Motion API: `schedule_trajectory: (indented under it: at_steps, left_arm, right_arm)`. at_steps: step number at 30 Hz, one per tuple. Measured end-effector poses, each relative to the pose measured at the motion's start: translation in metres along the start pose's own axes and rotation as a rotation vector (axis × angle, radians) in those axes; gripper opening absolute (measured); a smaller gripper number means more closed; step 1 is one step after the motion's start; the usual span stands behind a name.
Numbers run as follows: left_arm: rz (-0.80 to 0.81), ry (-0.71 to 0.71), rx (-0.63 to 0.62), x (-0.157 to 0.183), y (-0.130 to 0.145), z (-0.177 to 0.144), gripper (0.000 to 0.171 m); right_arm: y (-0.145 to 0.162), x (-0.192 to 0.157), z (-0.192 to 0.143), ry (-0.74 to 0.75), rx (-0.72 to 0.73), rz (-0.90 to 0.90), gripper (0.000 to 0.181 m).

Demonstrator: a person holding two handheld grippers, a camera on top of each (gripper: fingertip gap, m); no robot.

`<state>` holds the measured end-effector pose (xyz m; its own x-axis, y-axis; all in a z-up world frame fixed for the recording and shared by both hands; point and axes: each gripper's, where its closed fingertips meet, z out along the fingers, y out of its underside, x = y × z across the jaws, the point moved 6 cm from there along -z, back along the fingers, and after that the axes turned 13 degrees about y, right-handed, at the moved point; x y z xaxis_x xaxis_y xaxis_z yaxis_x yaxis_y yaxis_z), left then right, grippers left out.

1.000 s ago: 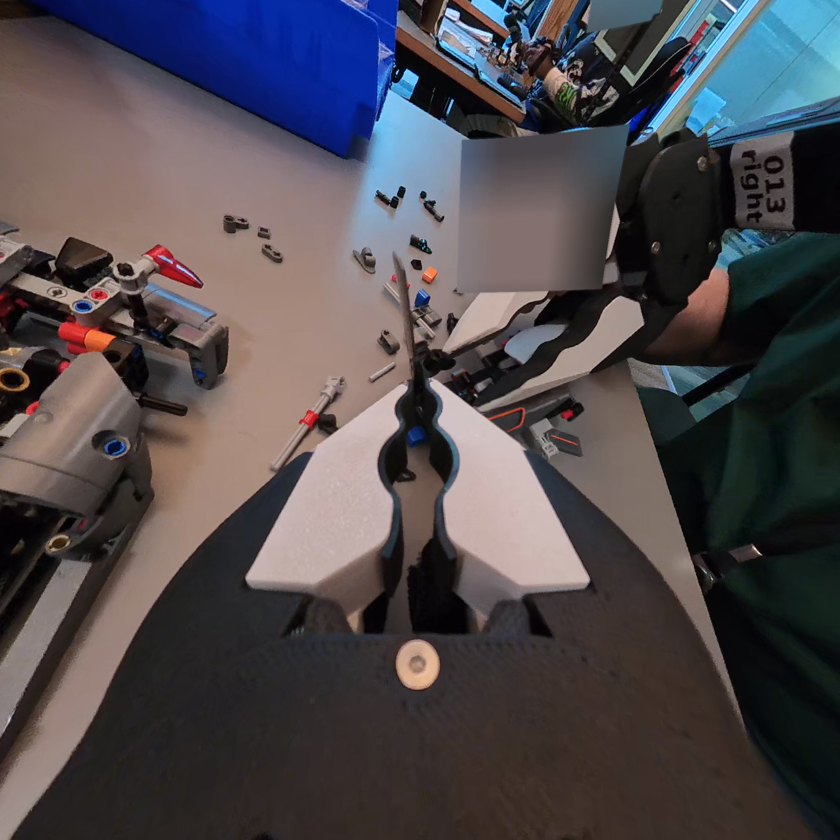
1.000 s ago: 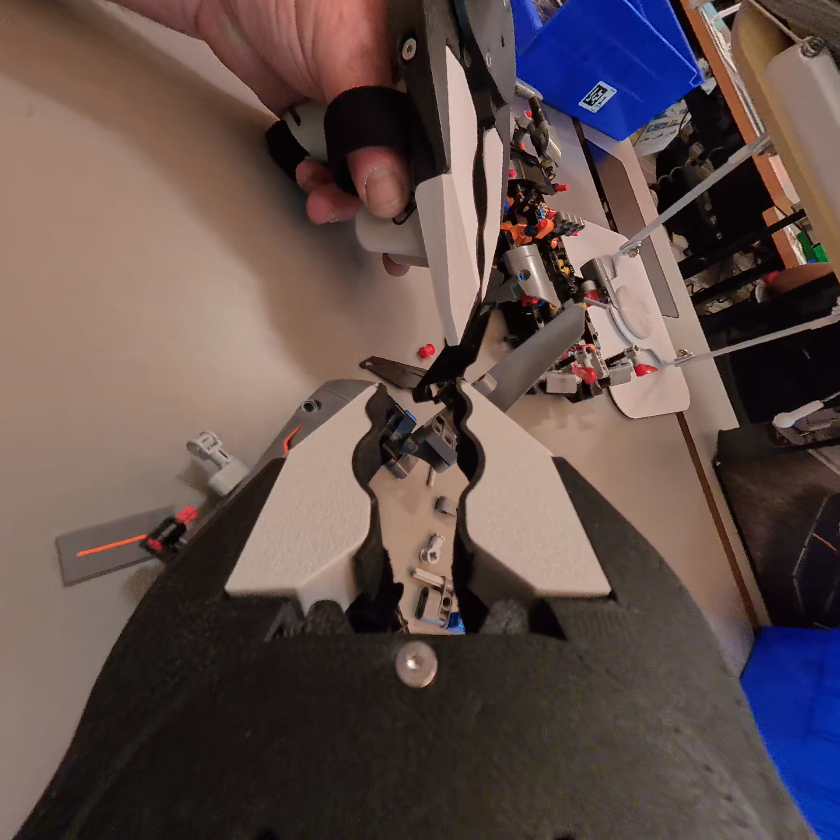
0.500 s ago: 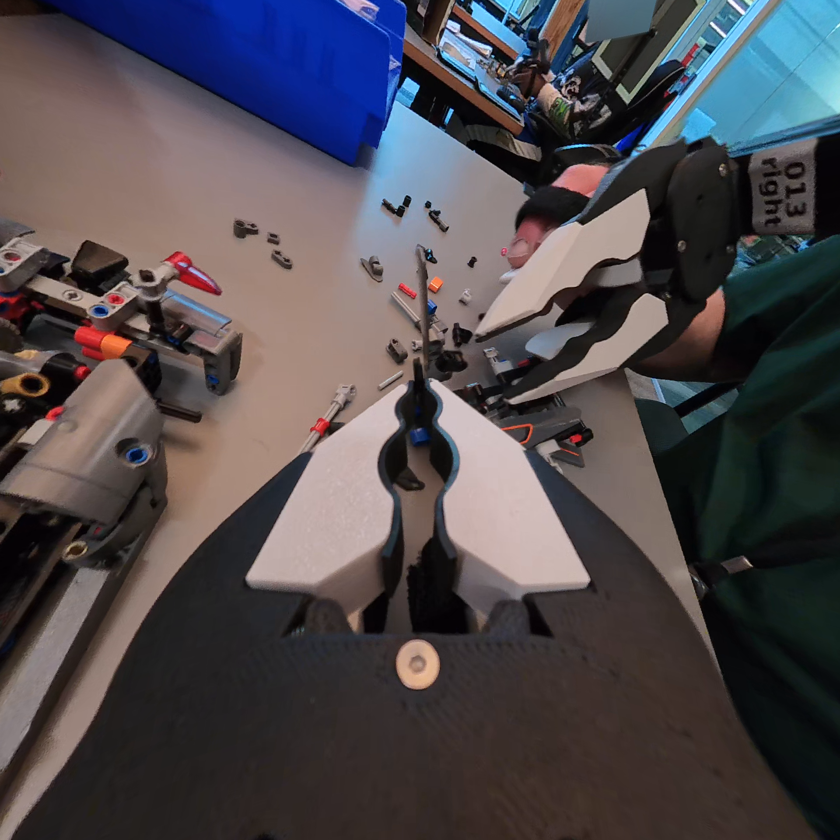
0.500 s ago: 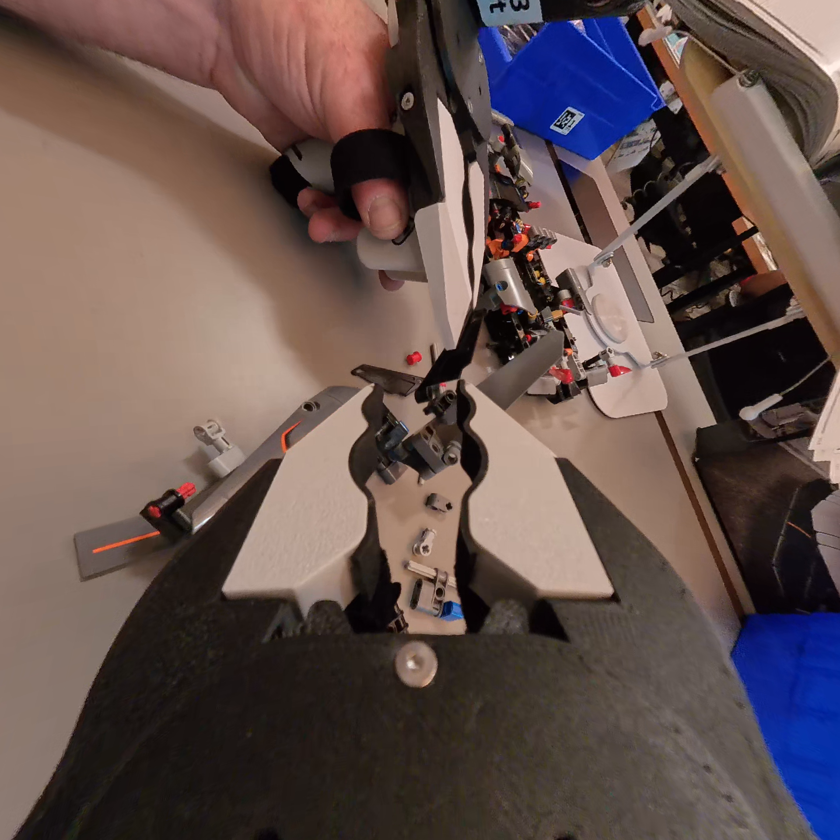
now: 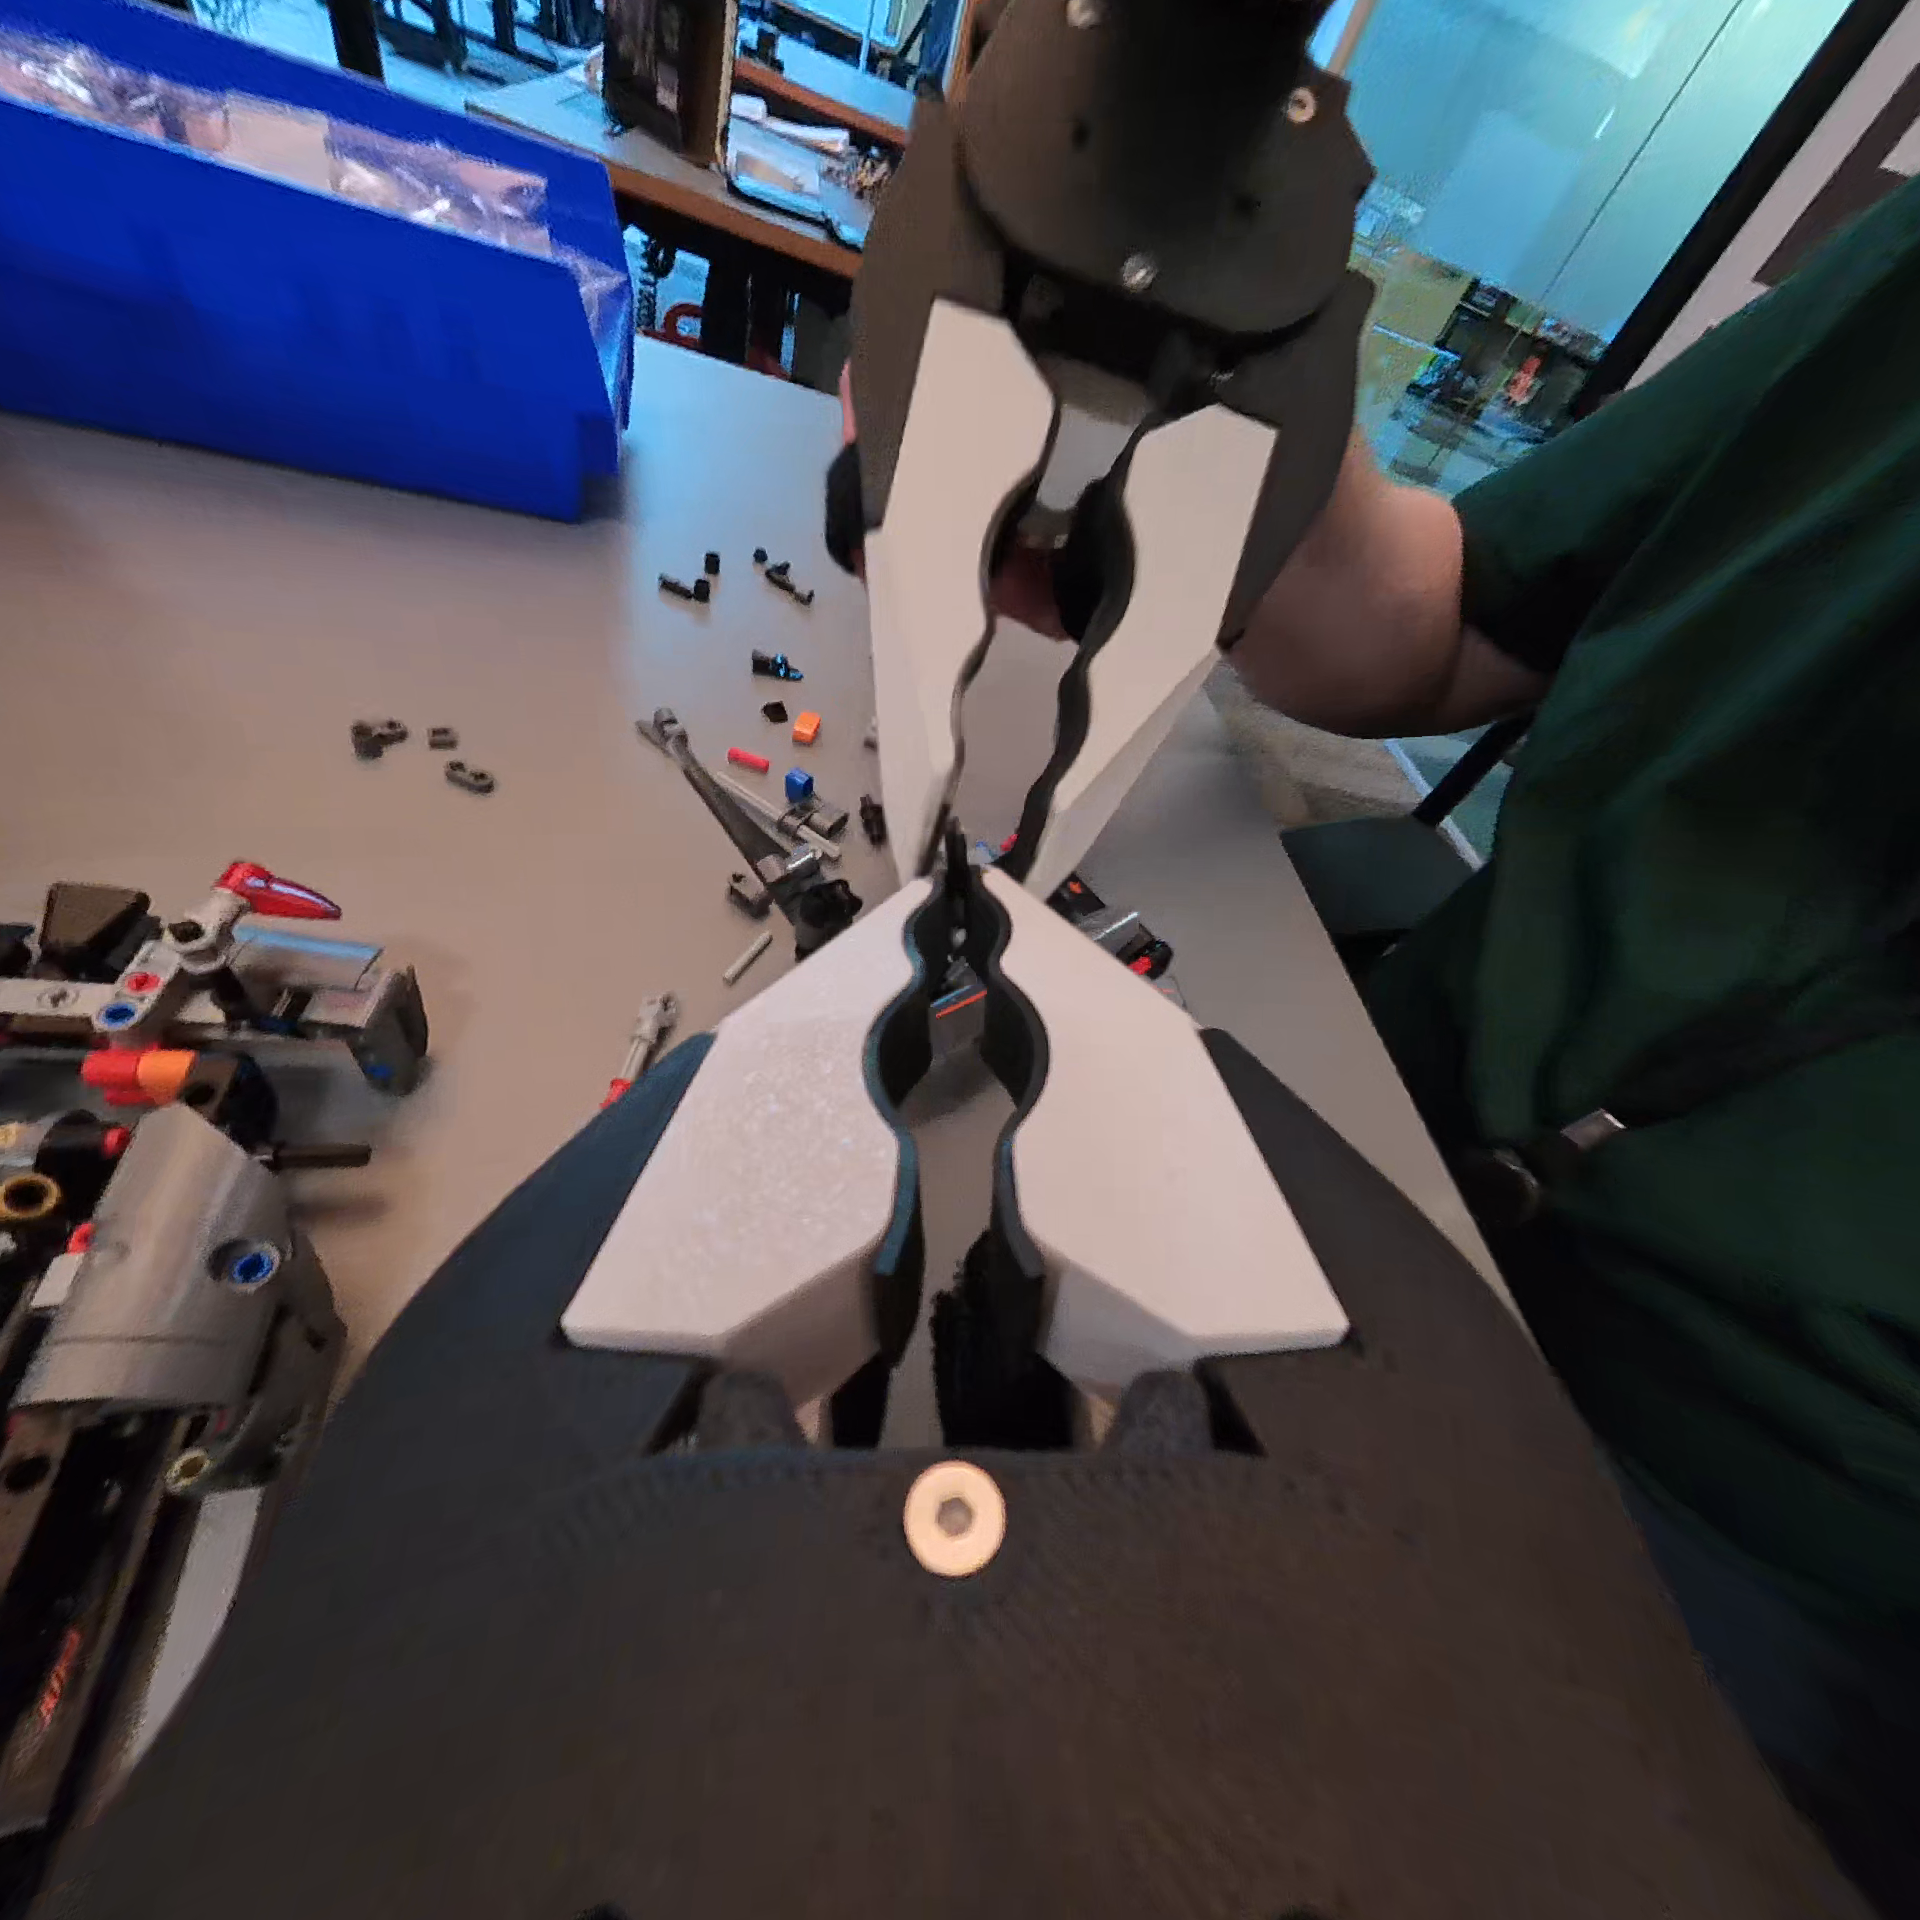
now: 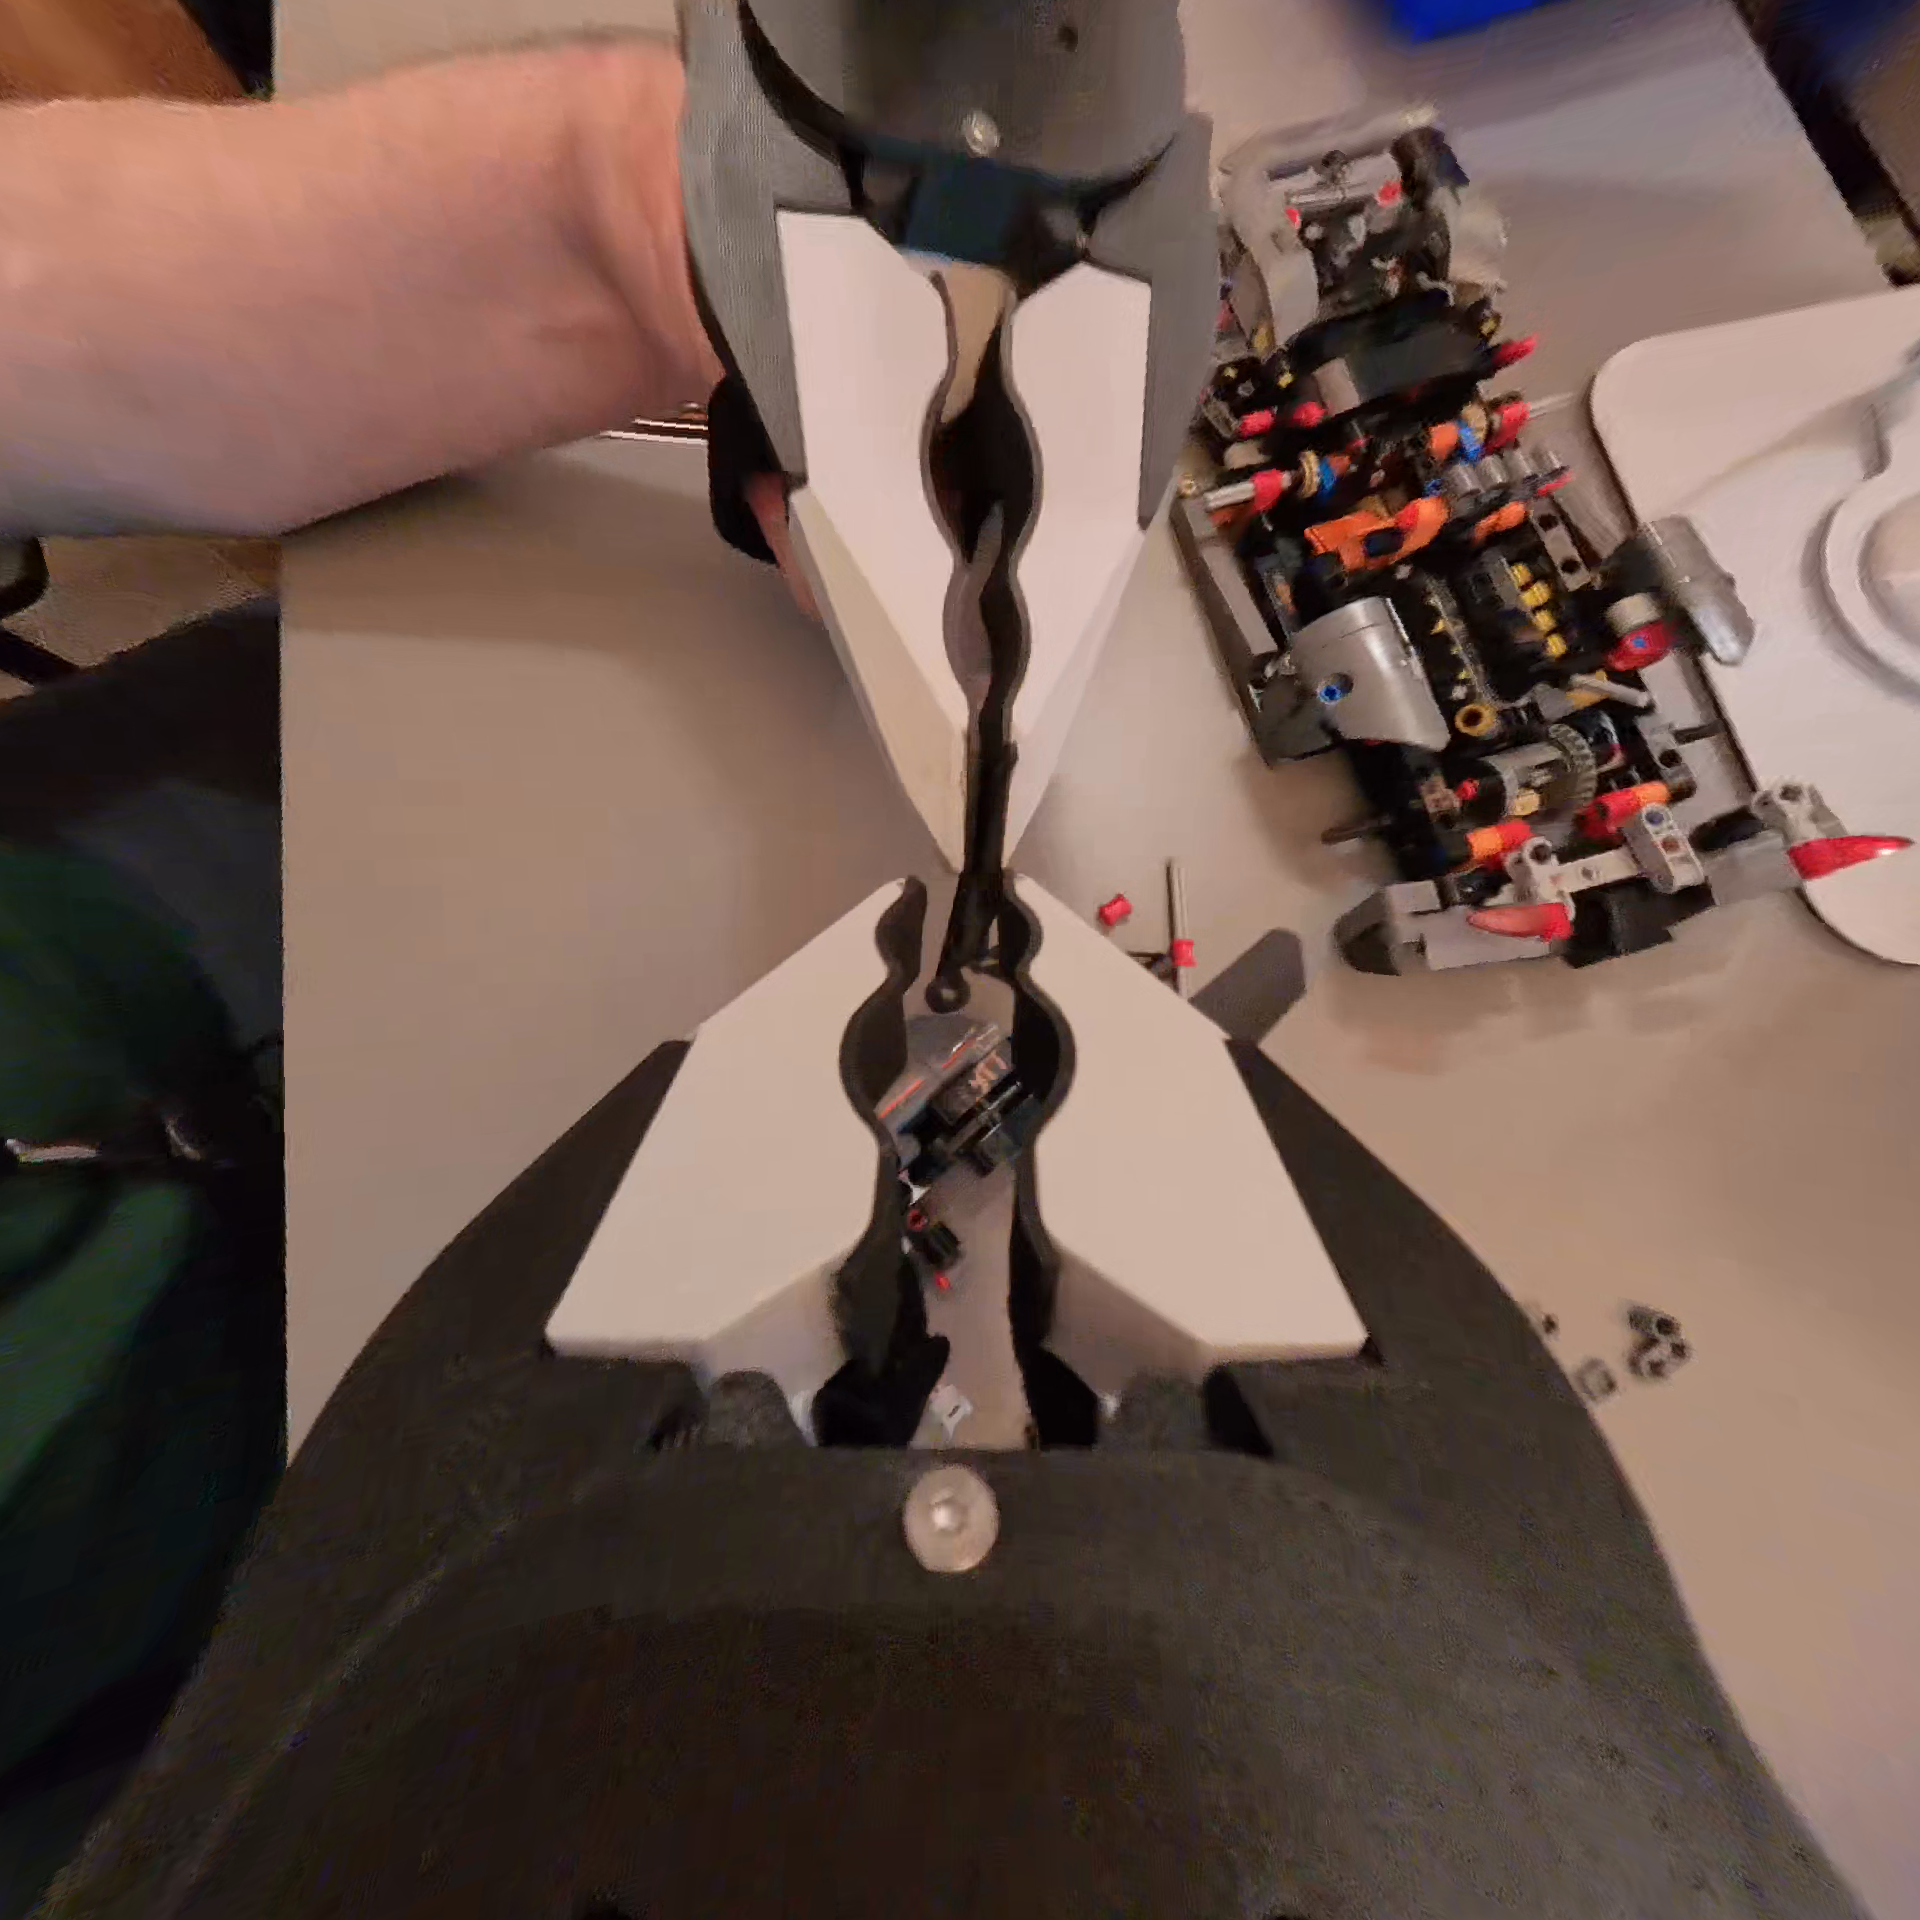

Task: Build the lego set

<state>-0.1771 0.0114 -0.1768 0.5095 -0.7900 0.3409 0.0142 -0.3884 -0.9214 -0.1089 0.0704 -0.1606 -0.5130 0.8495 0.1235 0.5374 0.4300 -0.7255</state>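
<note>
Above the grey table [image 5: 260, 623], my two grippers meet tip to tip. Left gripper [image 5: 951, 883]: jaws narrow, pinching a thin black lego piece [image 6: 982, 831] that juts out past its tips. Right gripper [image 6: 961, 899]: jaws a little apart around the free end of that same piece; I cannot tell whether they grip it. Beneath the tips, on the table: one grey panel with orange stripe [image 6: 951, 1060]. To my left side: partly built lego vehicle [image 6: 1455, 582], grey chassis, with red, orange and blue fittings. Farther along the table: loose small parts [image 5: 769, 748], black, grey, red, orange and blue. Beyond them: blue bin [image 5: 291, 301].
</note>
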Motion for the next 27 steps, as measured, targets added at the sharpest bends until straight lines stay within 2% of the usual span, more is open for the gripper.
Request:
schedule_trajectory:
  at_steps: [2, 6, 9, 14, 17, 21, 24, 27]
  left_arm:
    - [0.024, -0.010, 0.000, 0.000, -0.002, -0.002, 0.000]
    - [0.023, -0.006, 0.052, 0.000, -0.010, -0.006, 0.000]
    - [0.006, -0.100, 0.062, -0.007, -0.013, -0.014, 0.009]
    - [-0.063, -0.229, -0.131, -0.022, 0.013, 0.002, 0.016]
    - [-0.104, -0.229, -0.233, -0.023, 0.033, 0.022, 0.020]
    - [-0.129, -0.247, -0.296, -0.016, 0.052, 0.038, 0.015]
    - [-0.155, -0.238, -0.242, -0.007, 0.054, 0.047, 0.012]
    - [-0.164, -0.273, -0.249, 0.001, 0.056, 0.058, 0.012]
  right_arm:
    - [-0.002, 0.002, 0.001, -0.003, -0.022, 0.010, 0.001]
    - [-0.007, 0.008, -0.005, -0.013, 0.003, 0.064, 0.000]
    - [-0.004, 0.017, -0.011, -0.002, 0.020, 0.138, 0.000]
    - [0.017, 0.021, -0.029, 0.087, 0.029, 0.200, 0.000]
    - [0.038, 0.020, -0.033, 0.101, 0.004, 0.251, 0.000]
    - [0.058, 0.014, -0.033, 0.101, -0.003, 0.291, 0.000]
    - [0.064, 0.009, -0.037, 0.095, 0.014, 0.293, 0.000]
    - [0.069, 0.008, -0.044, 0.095, 0.025, 0.293, 0.000]
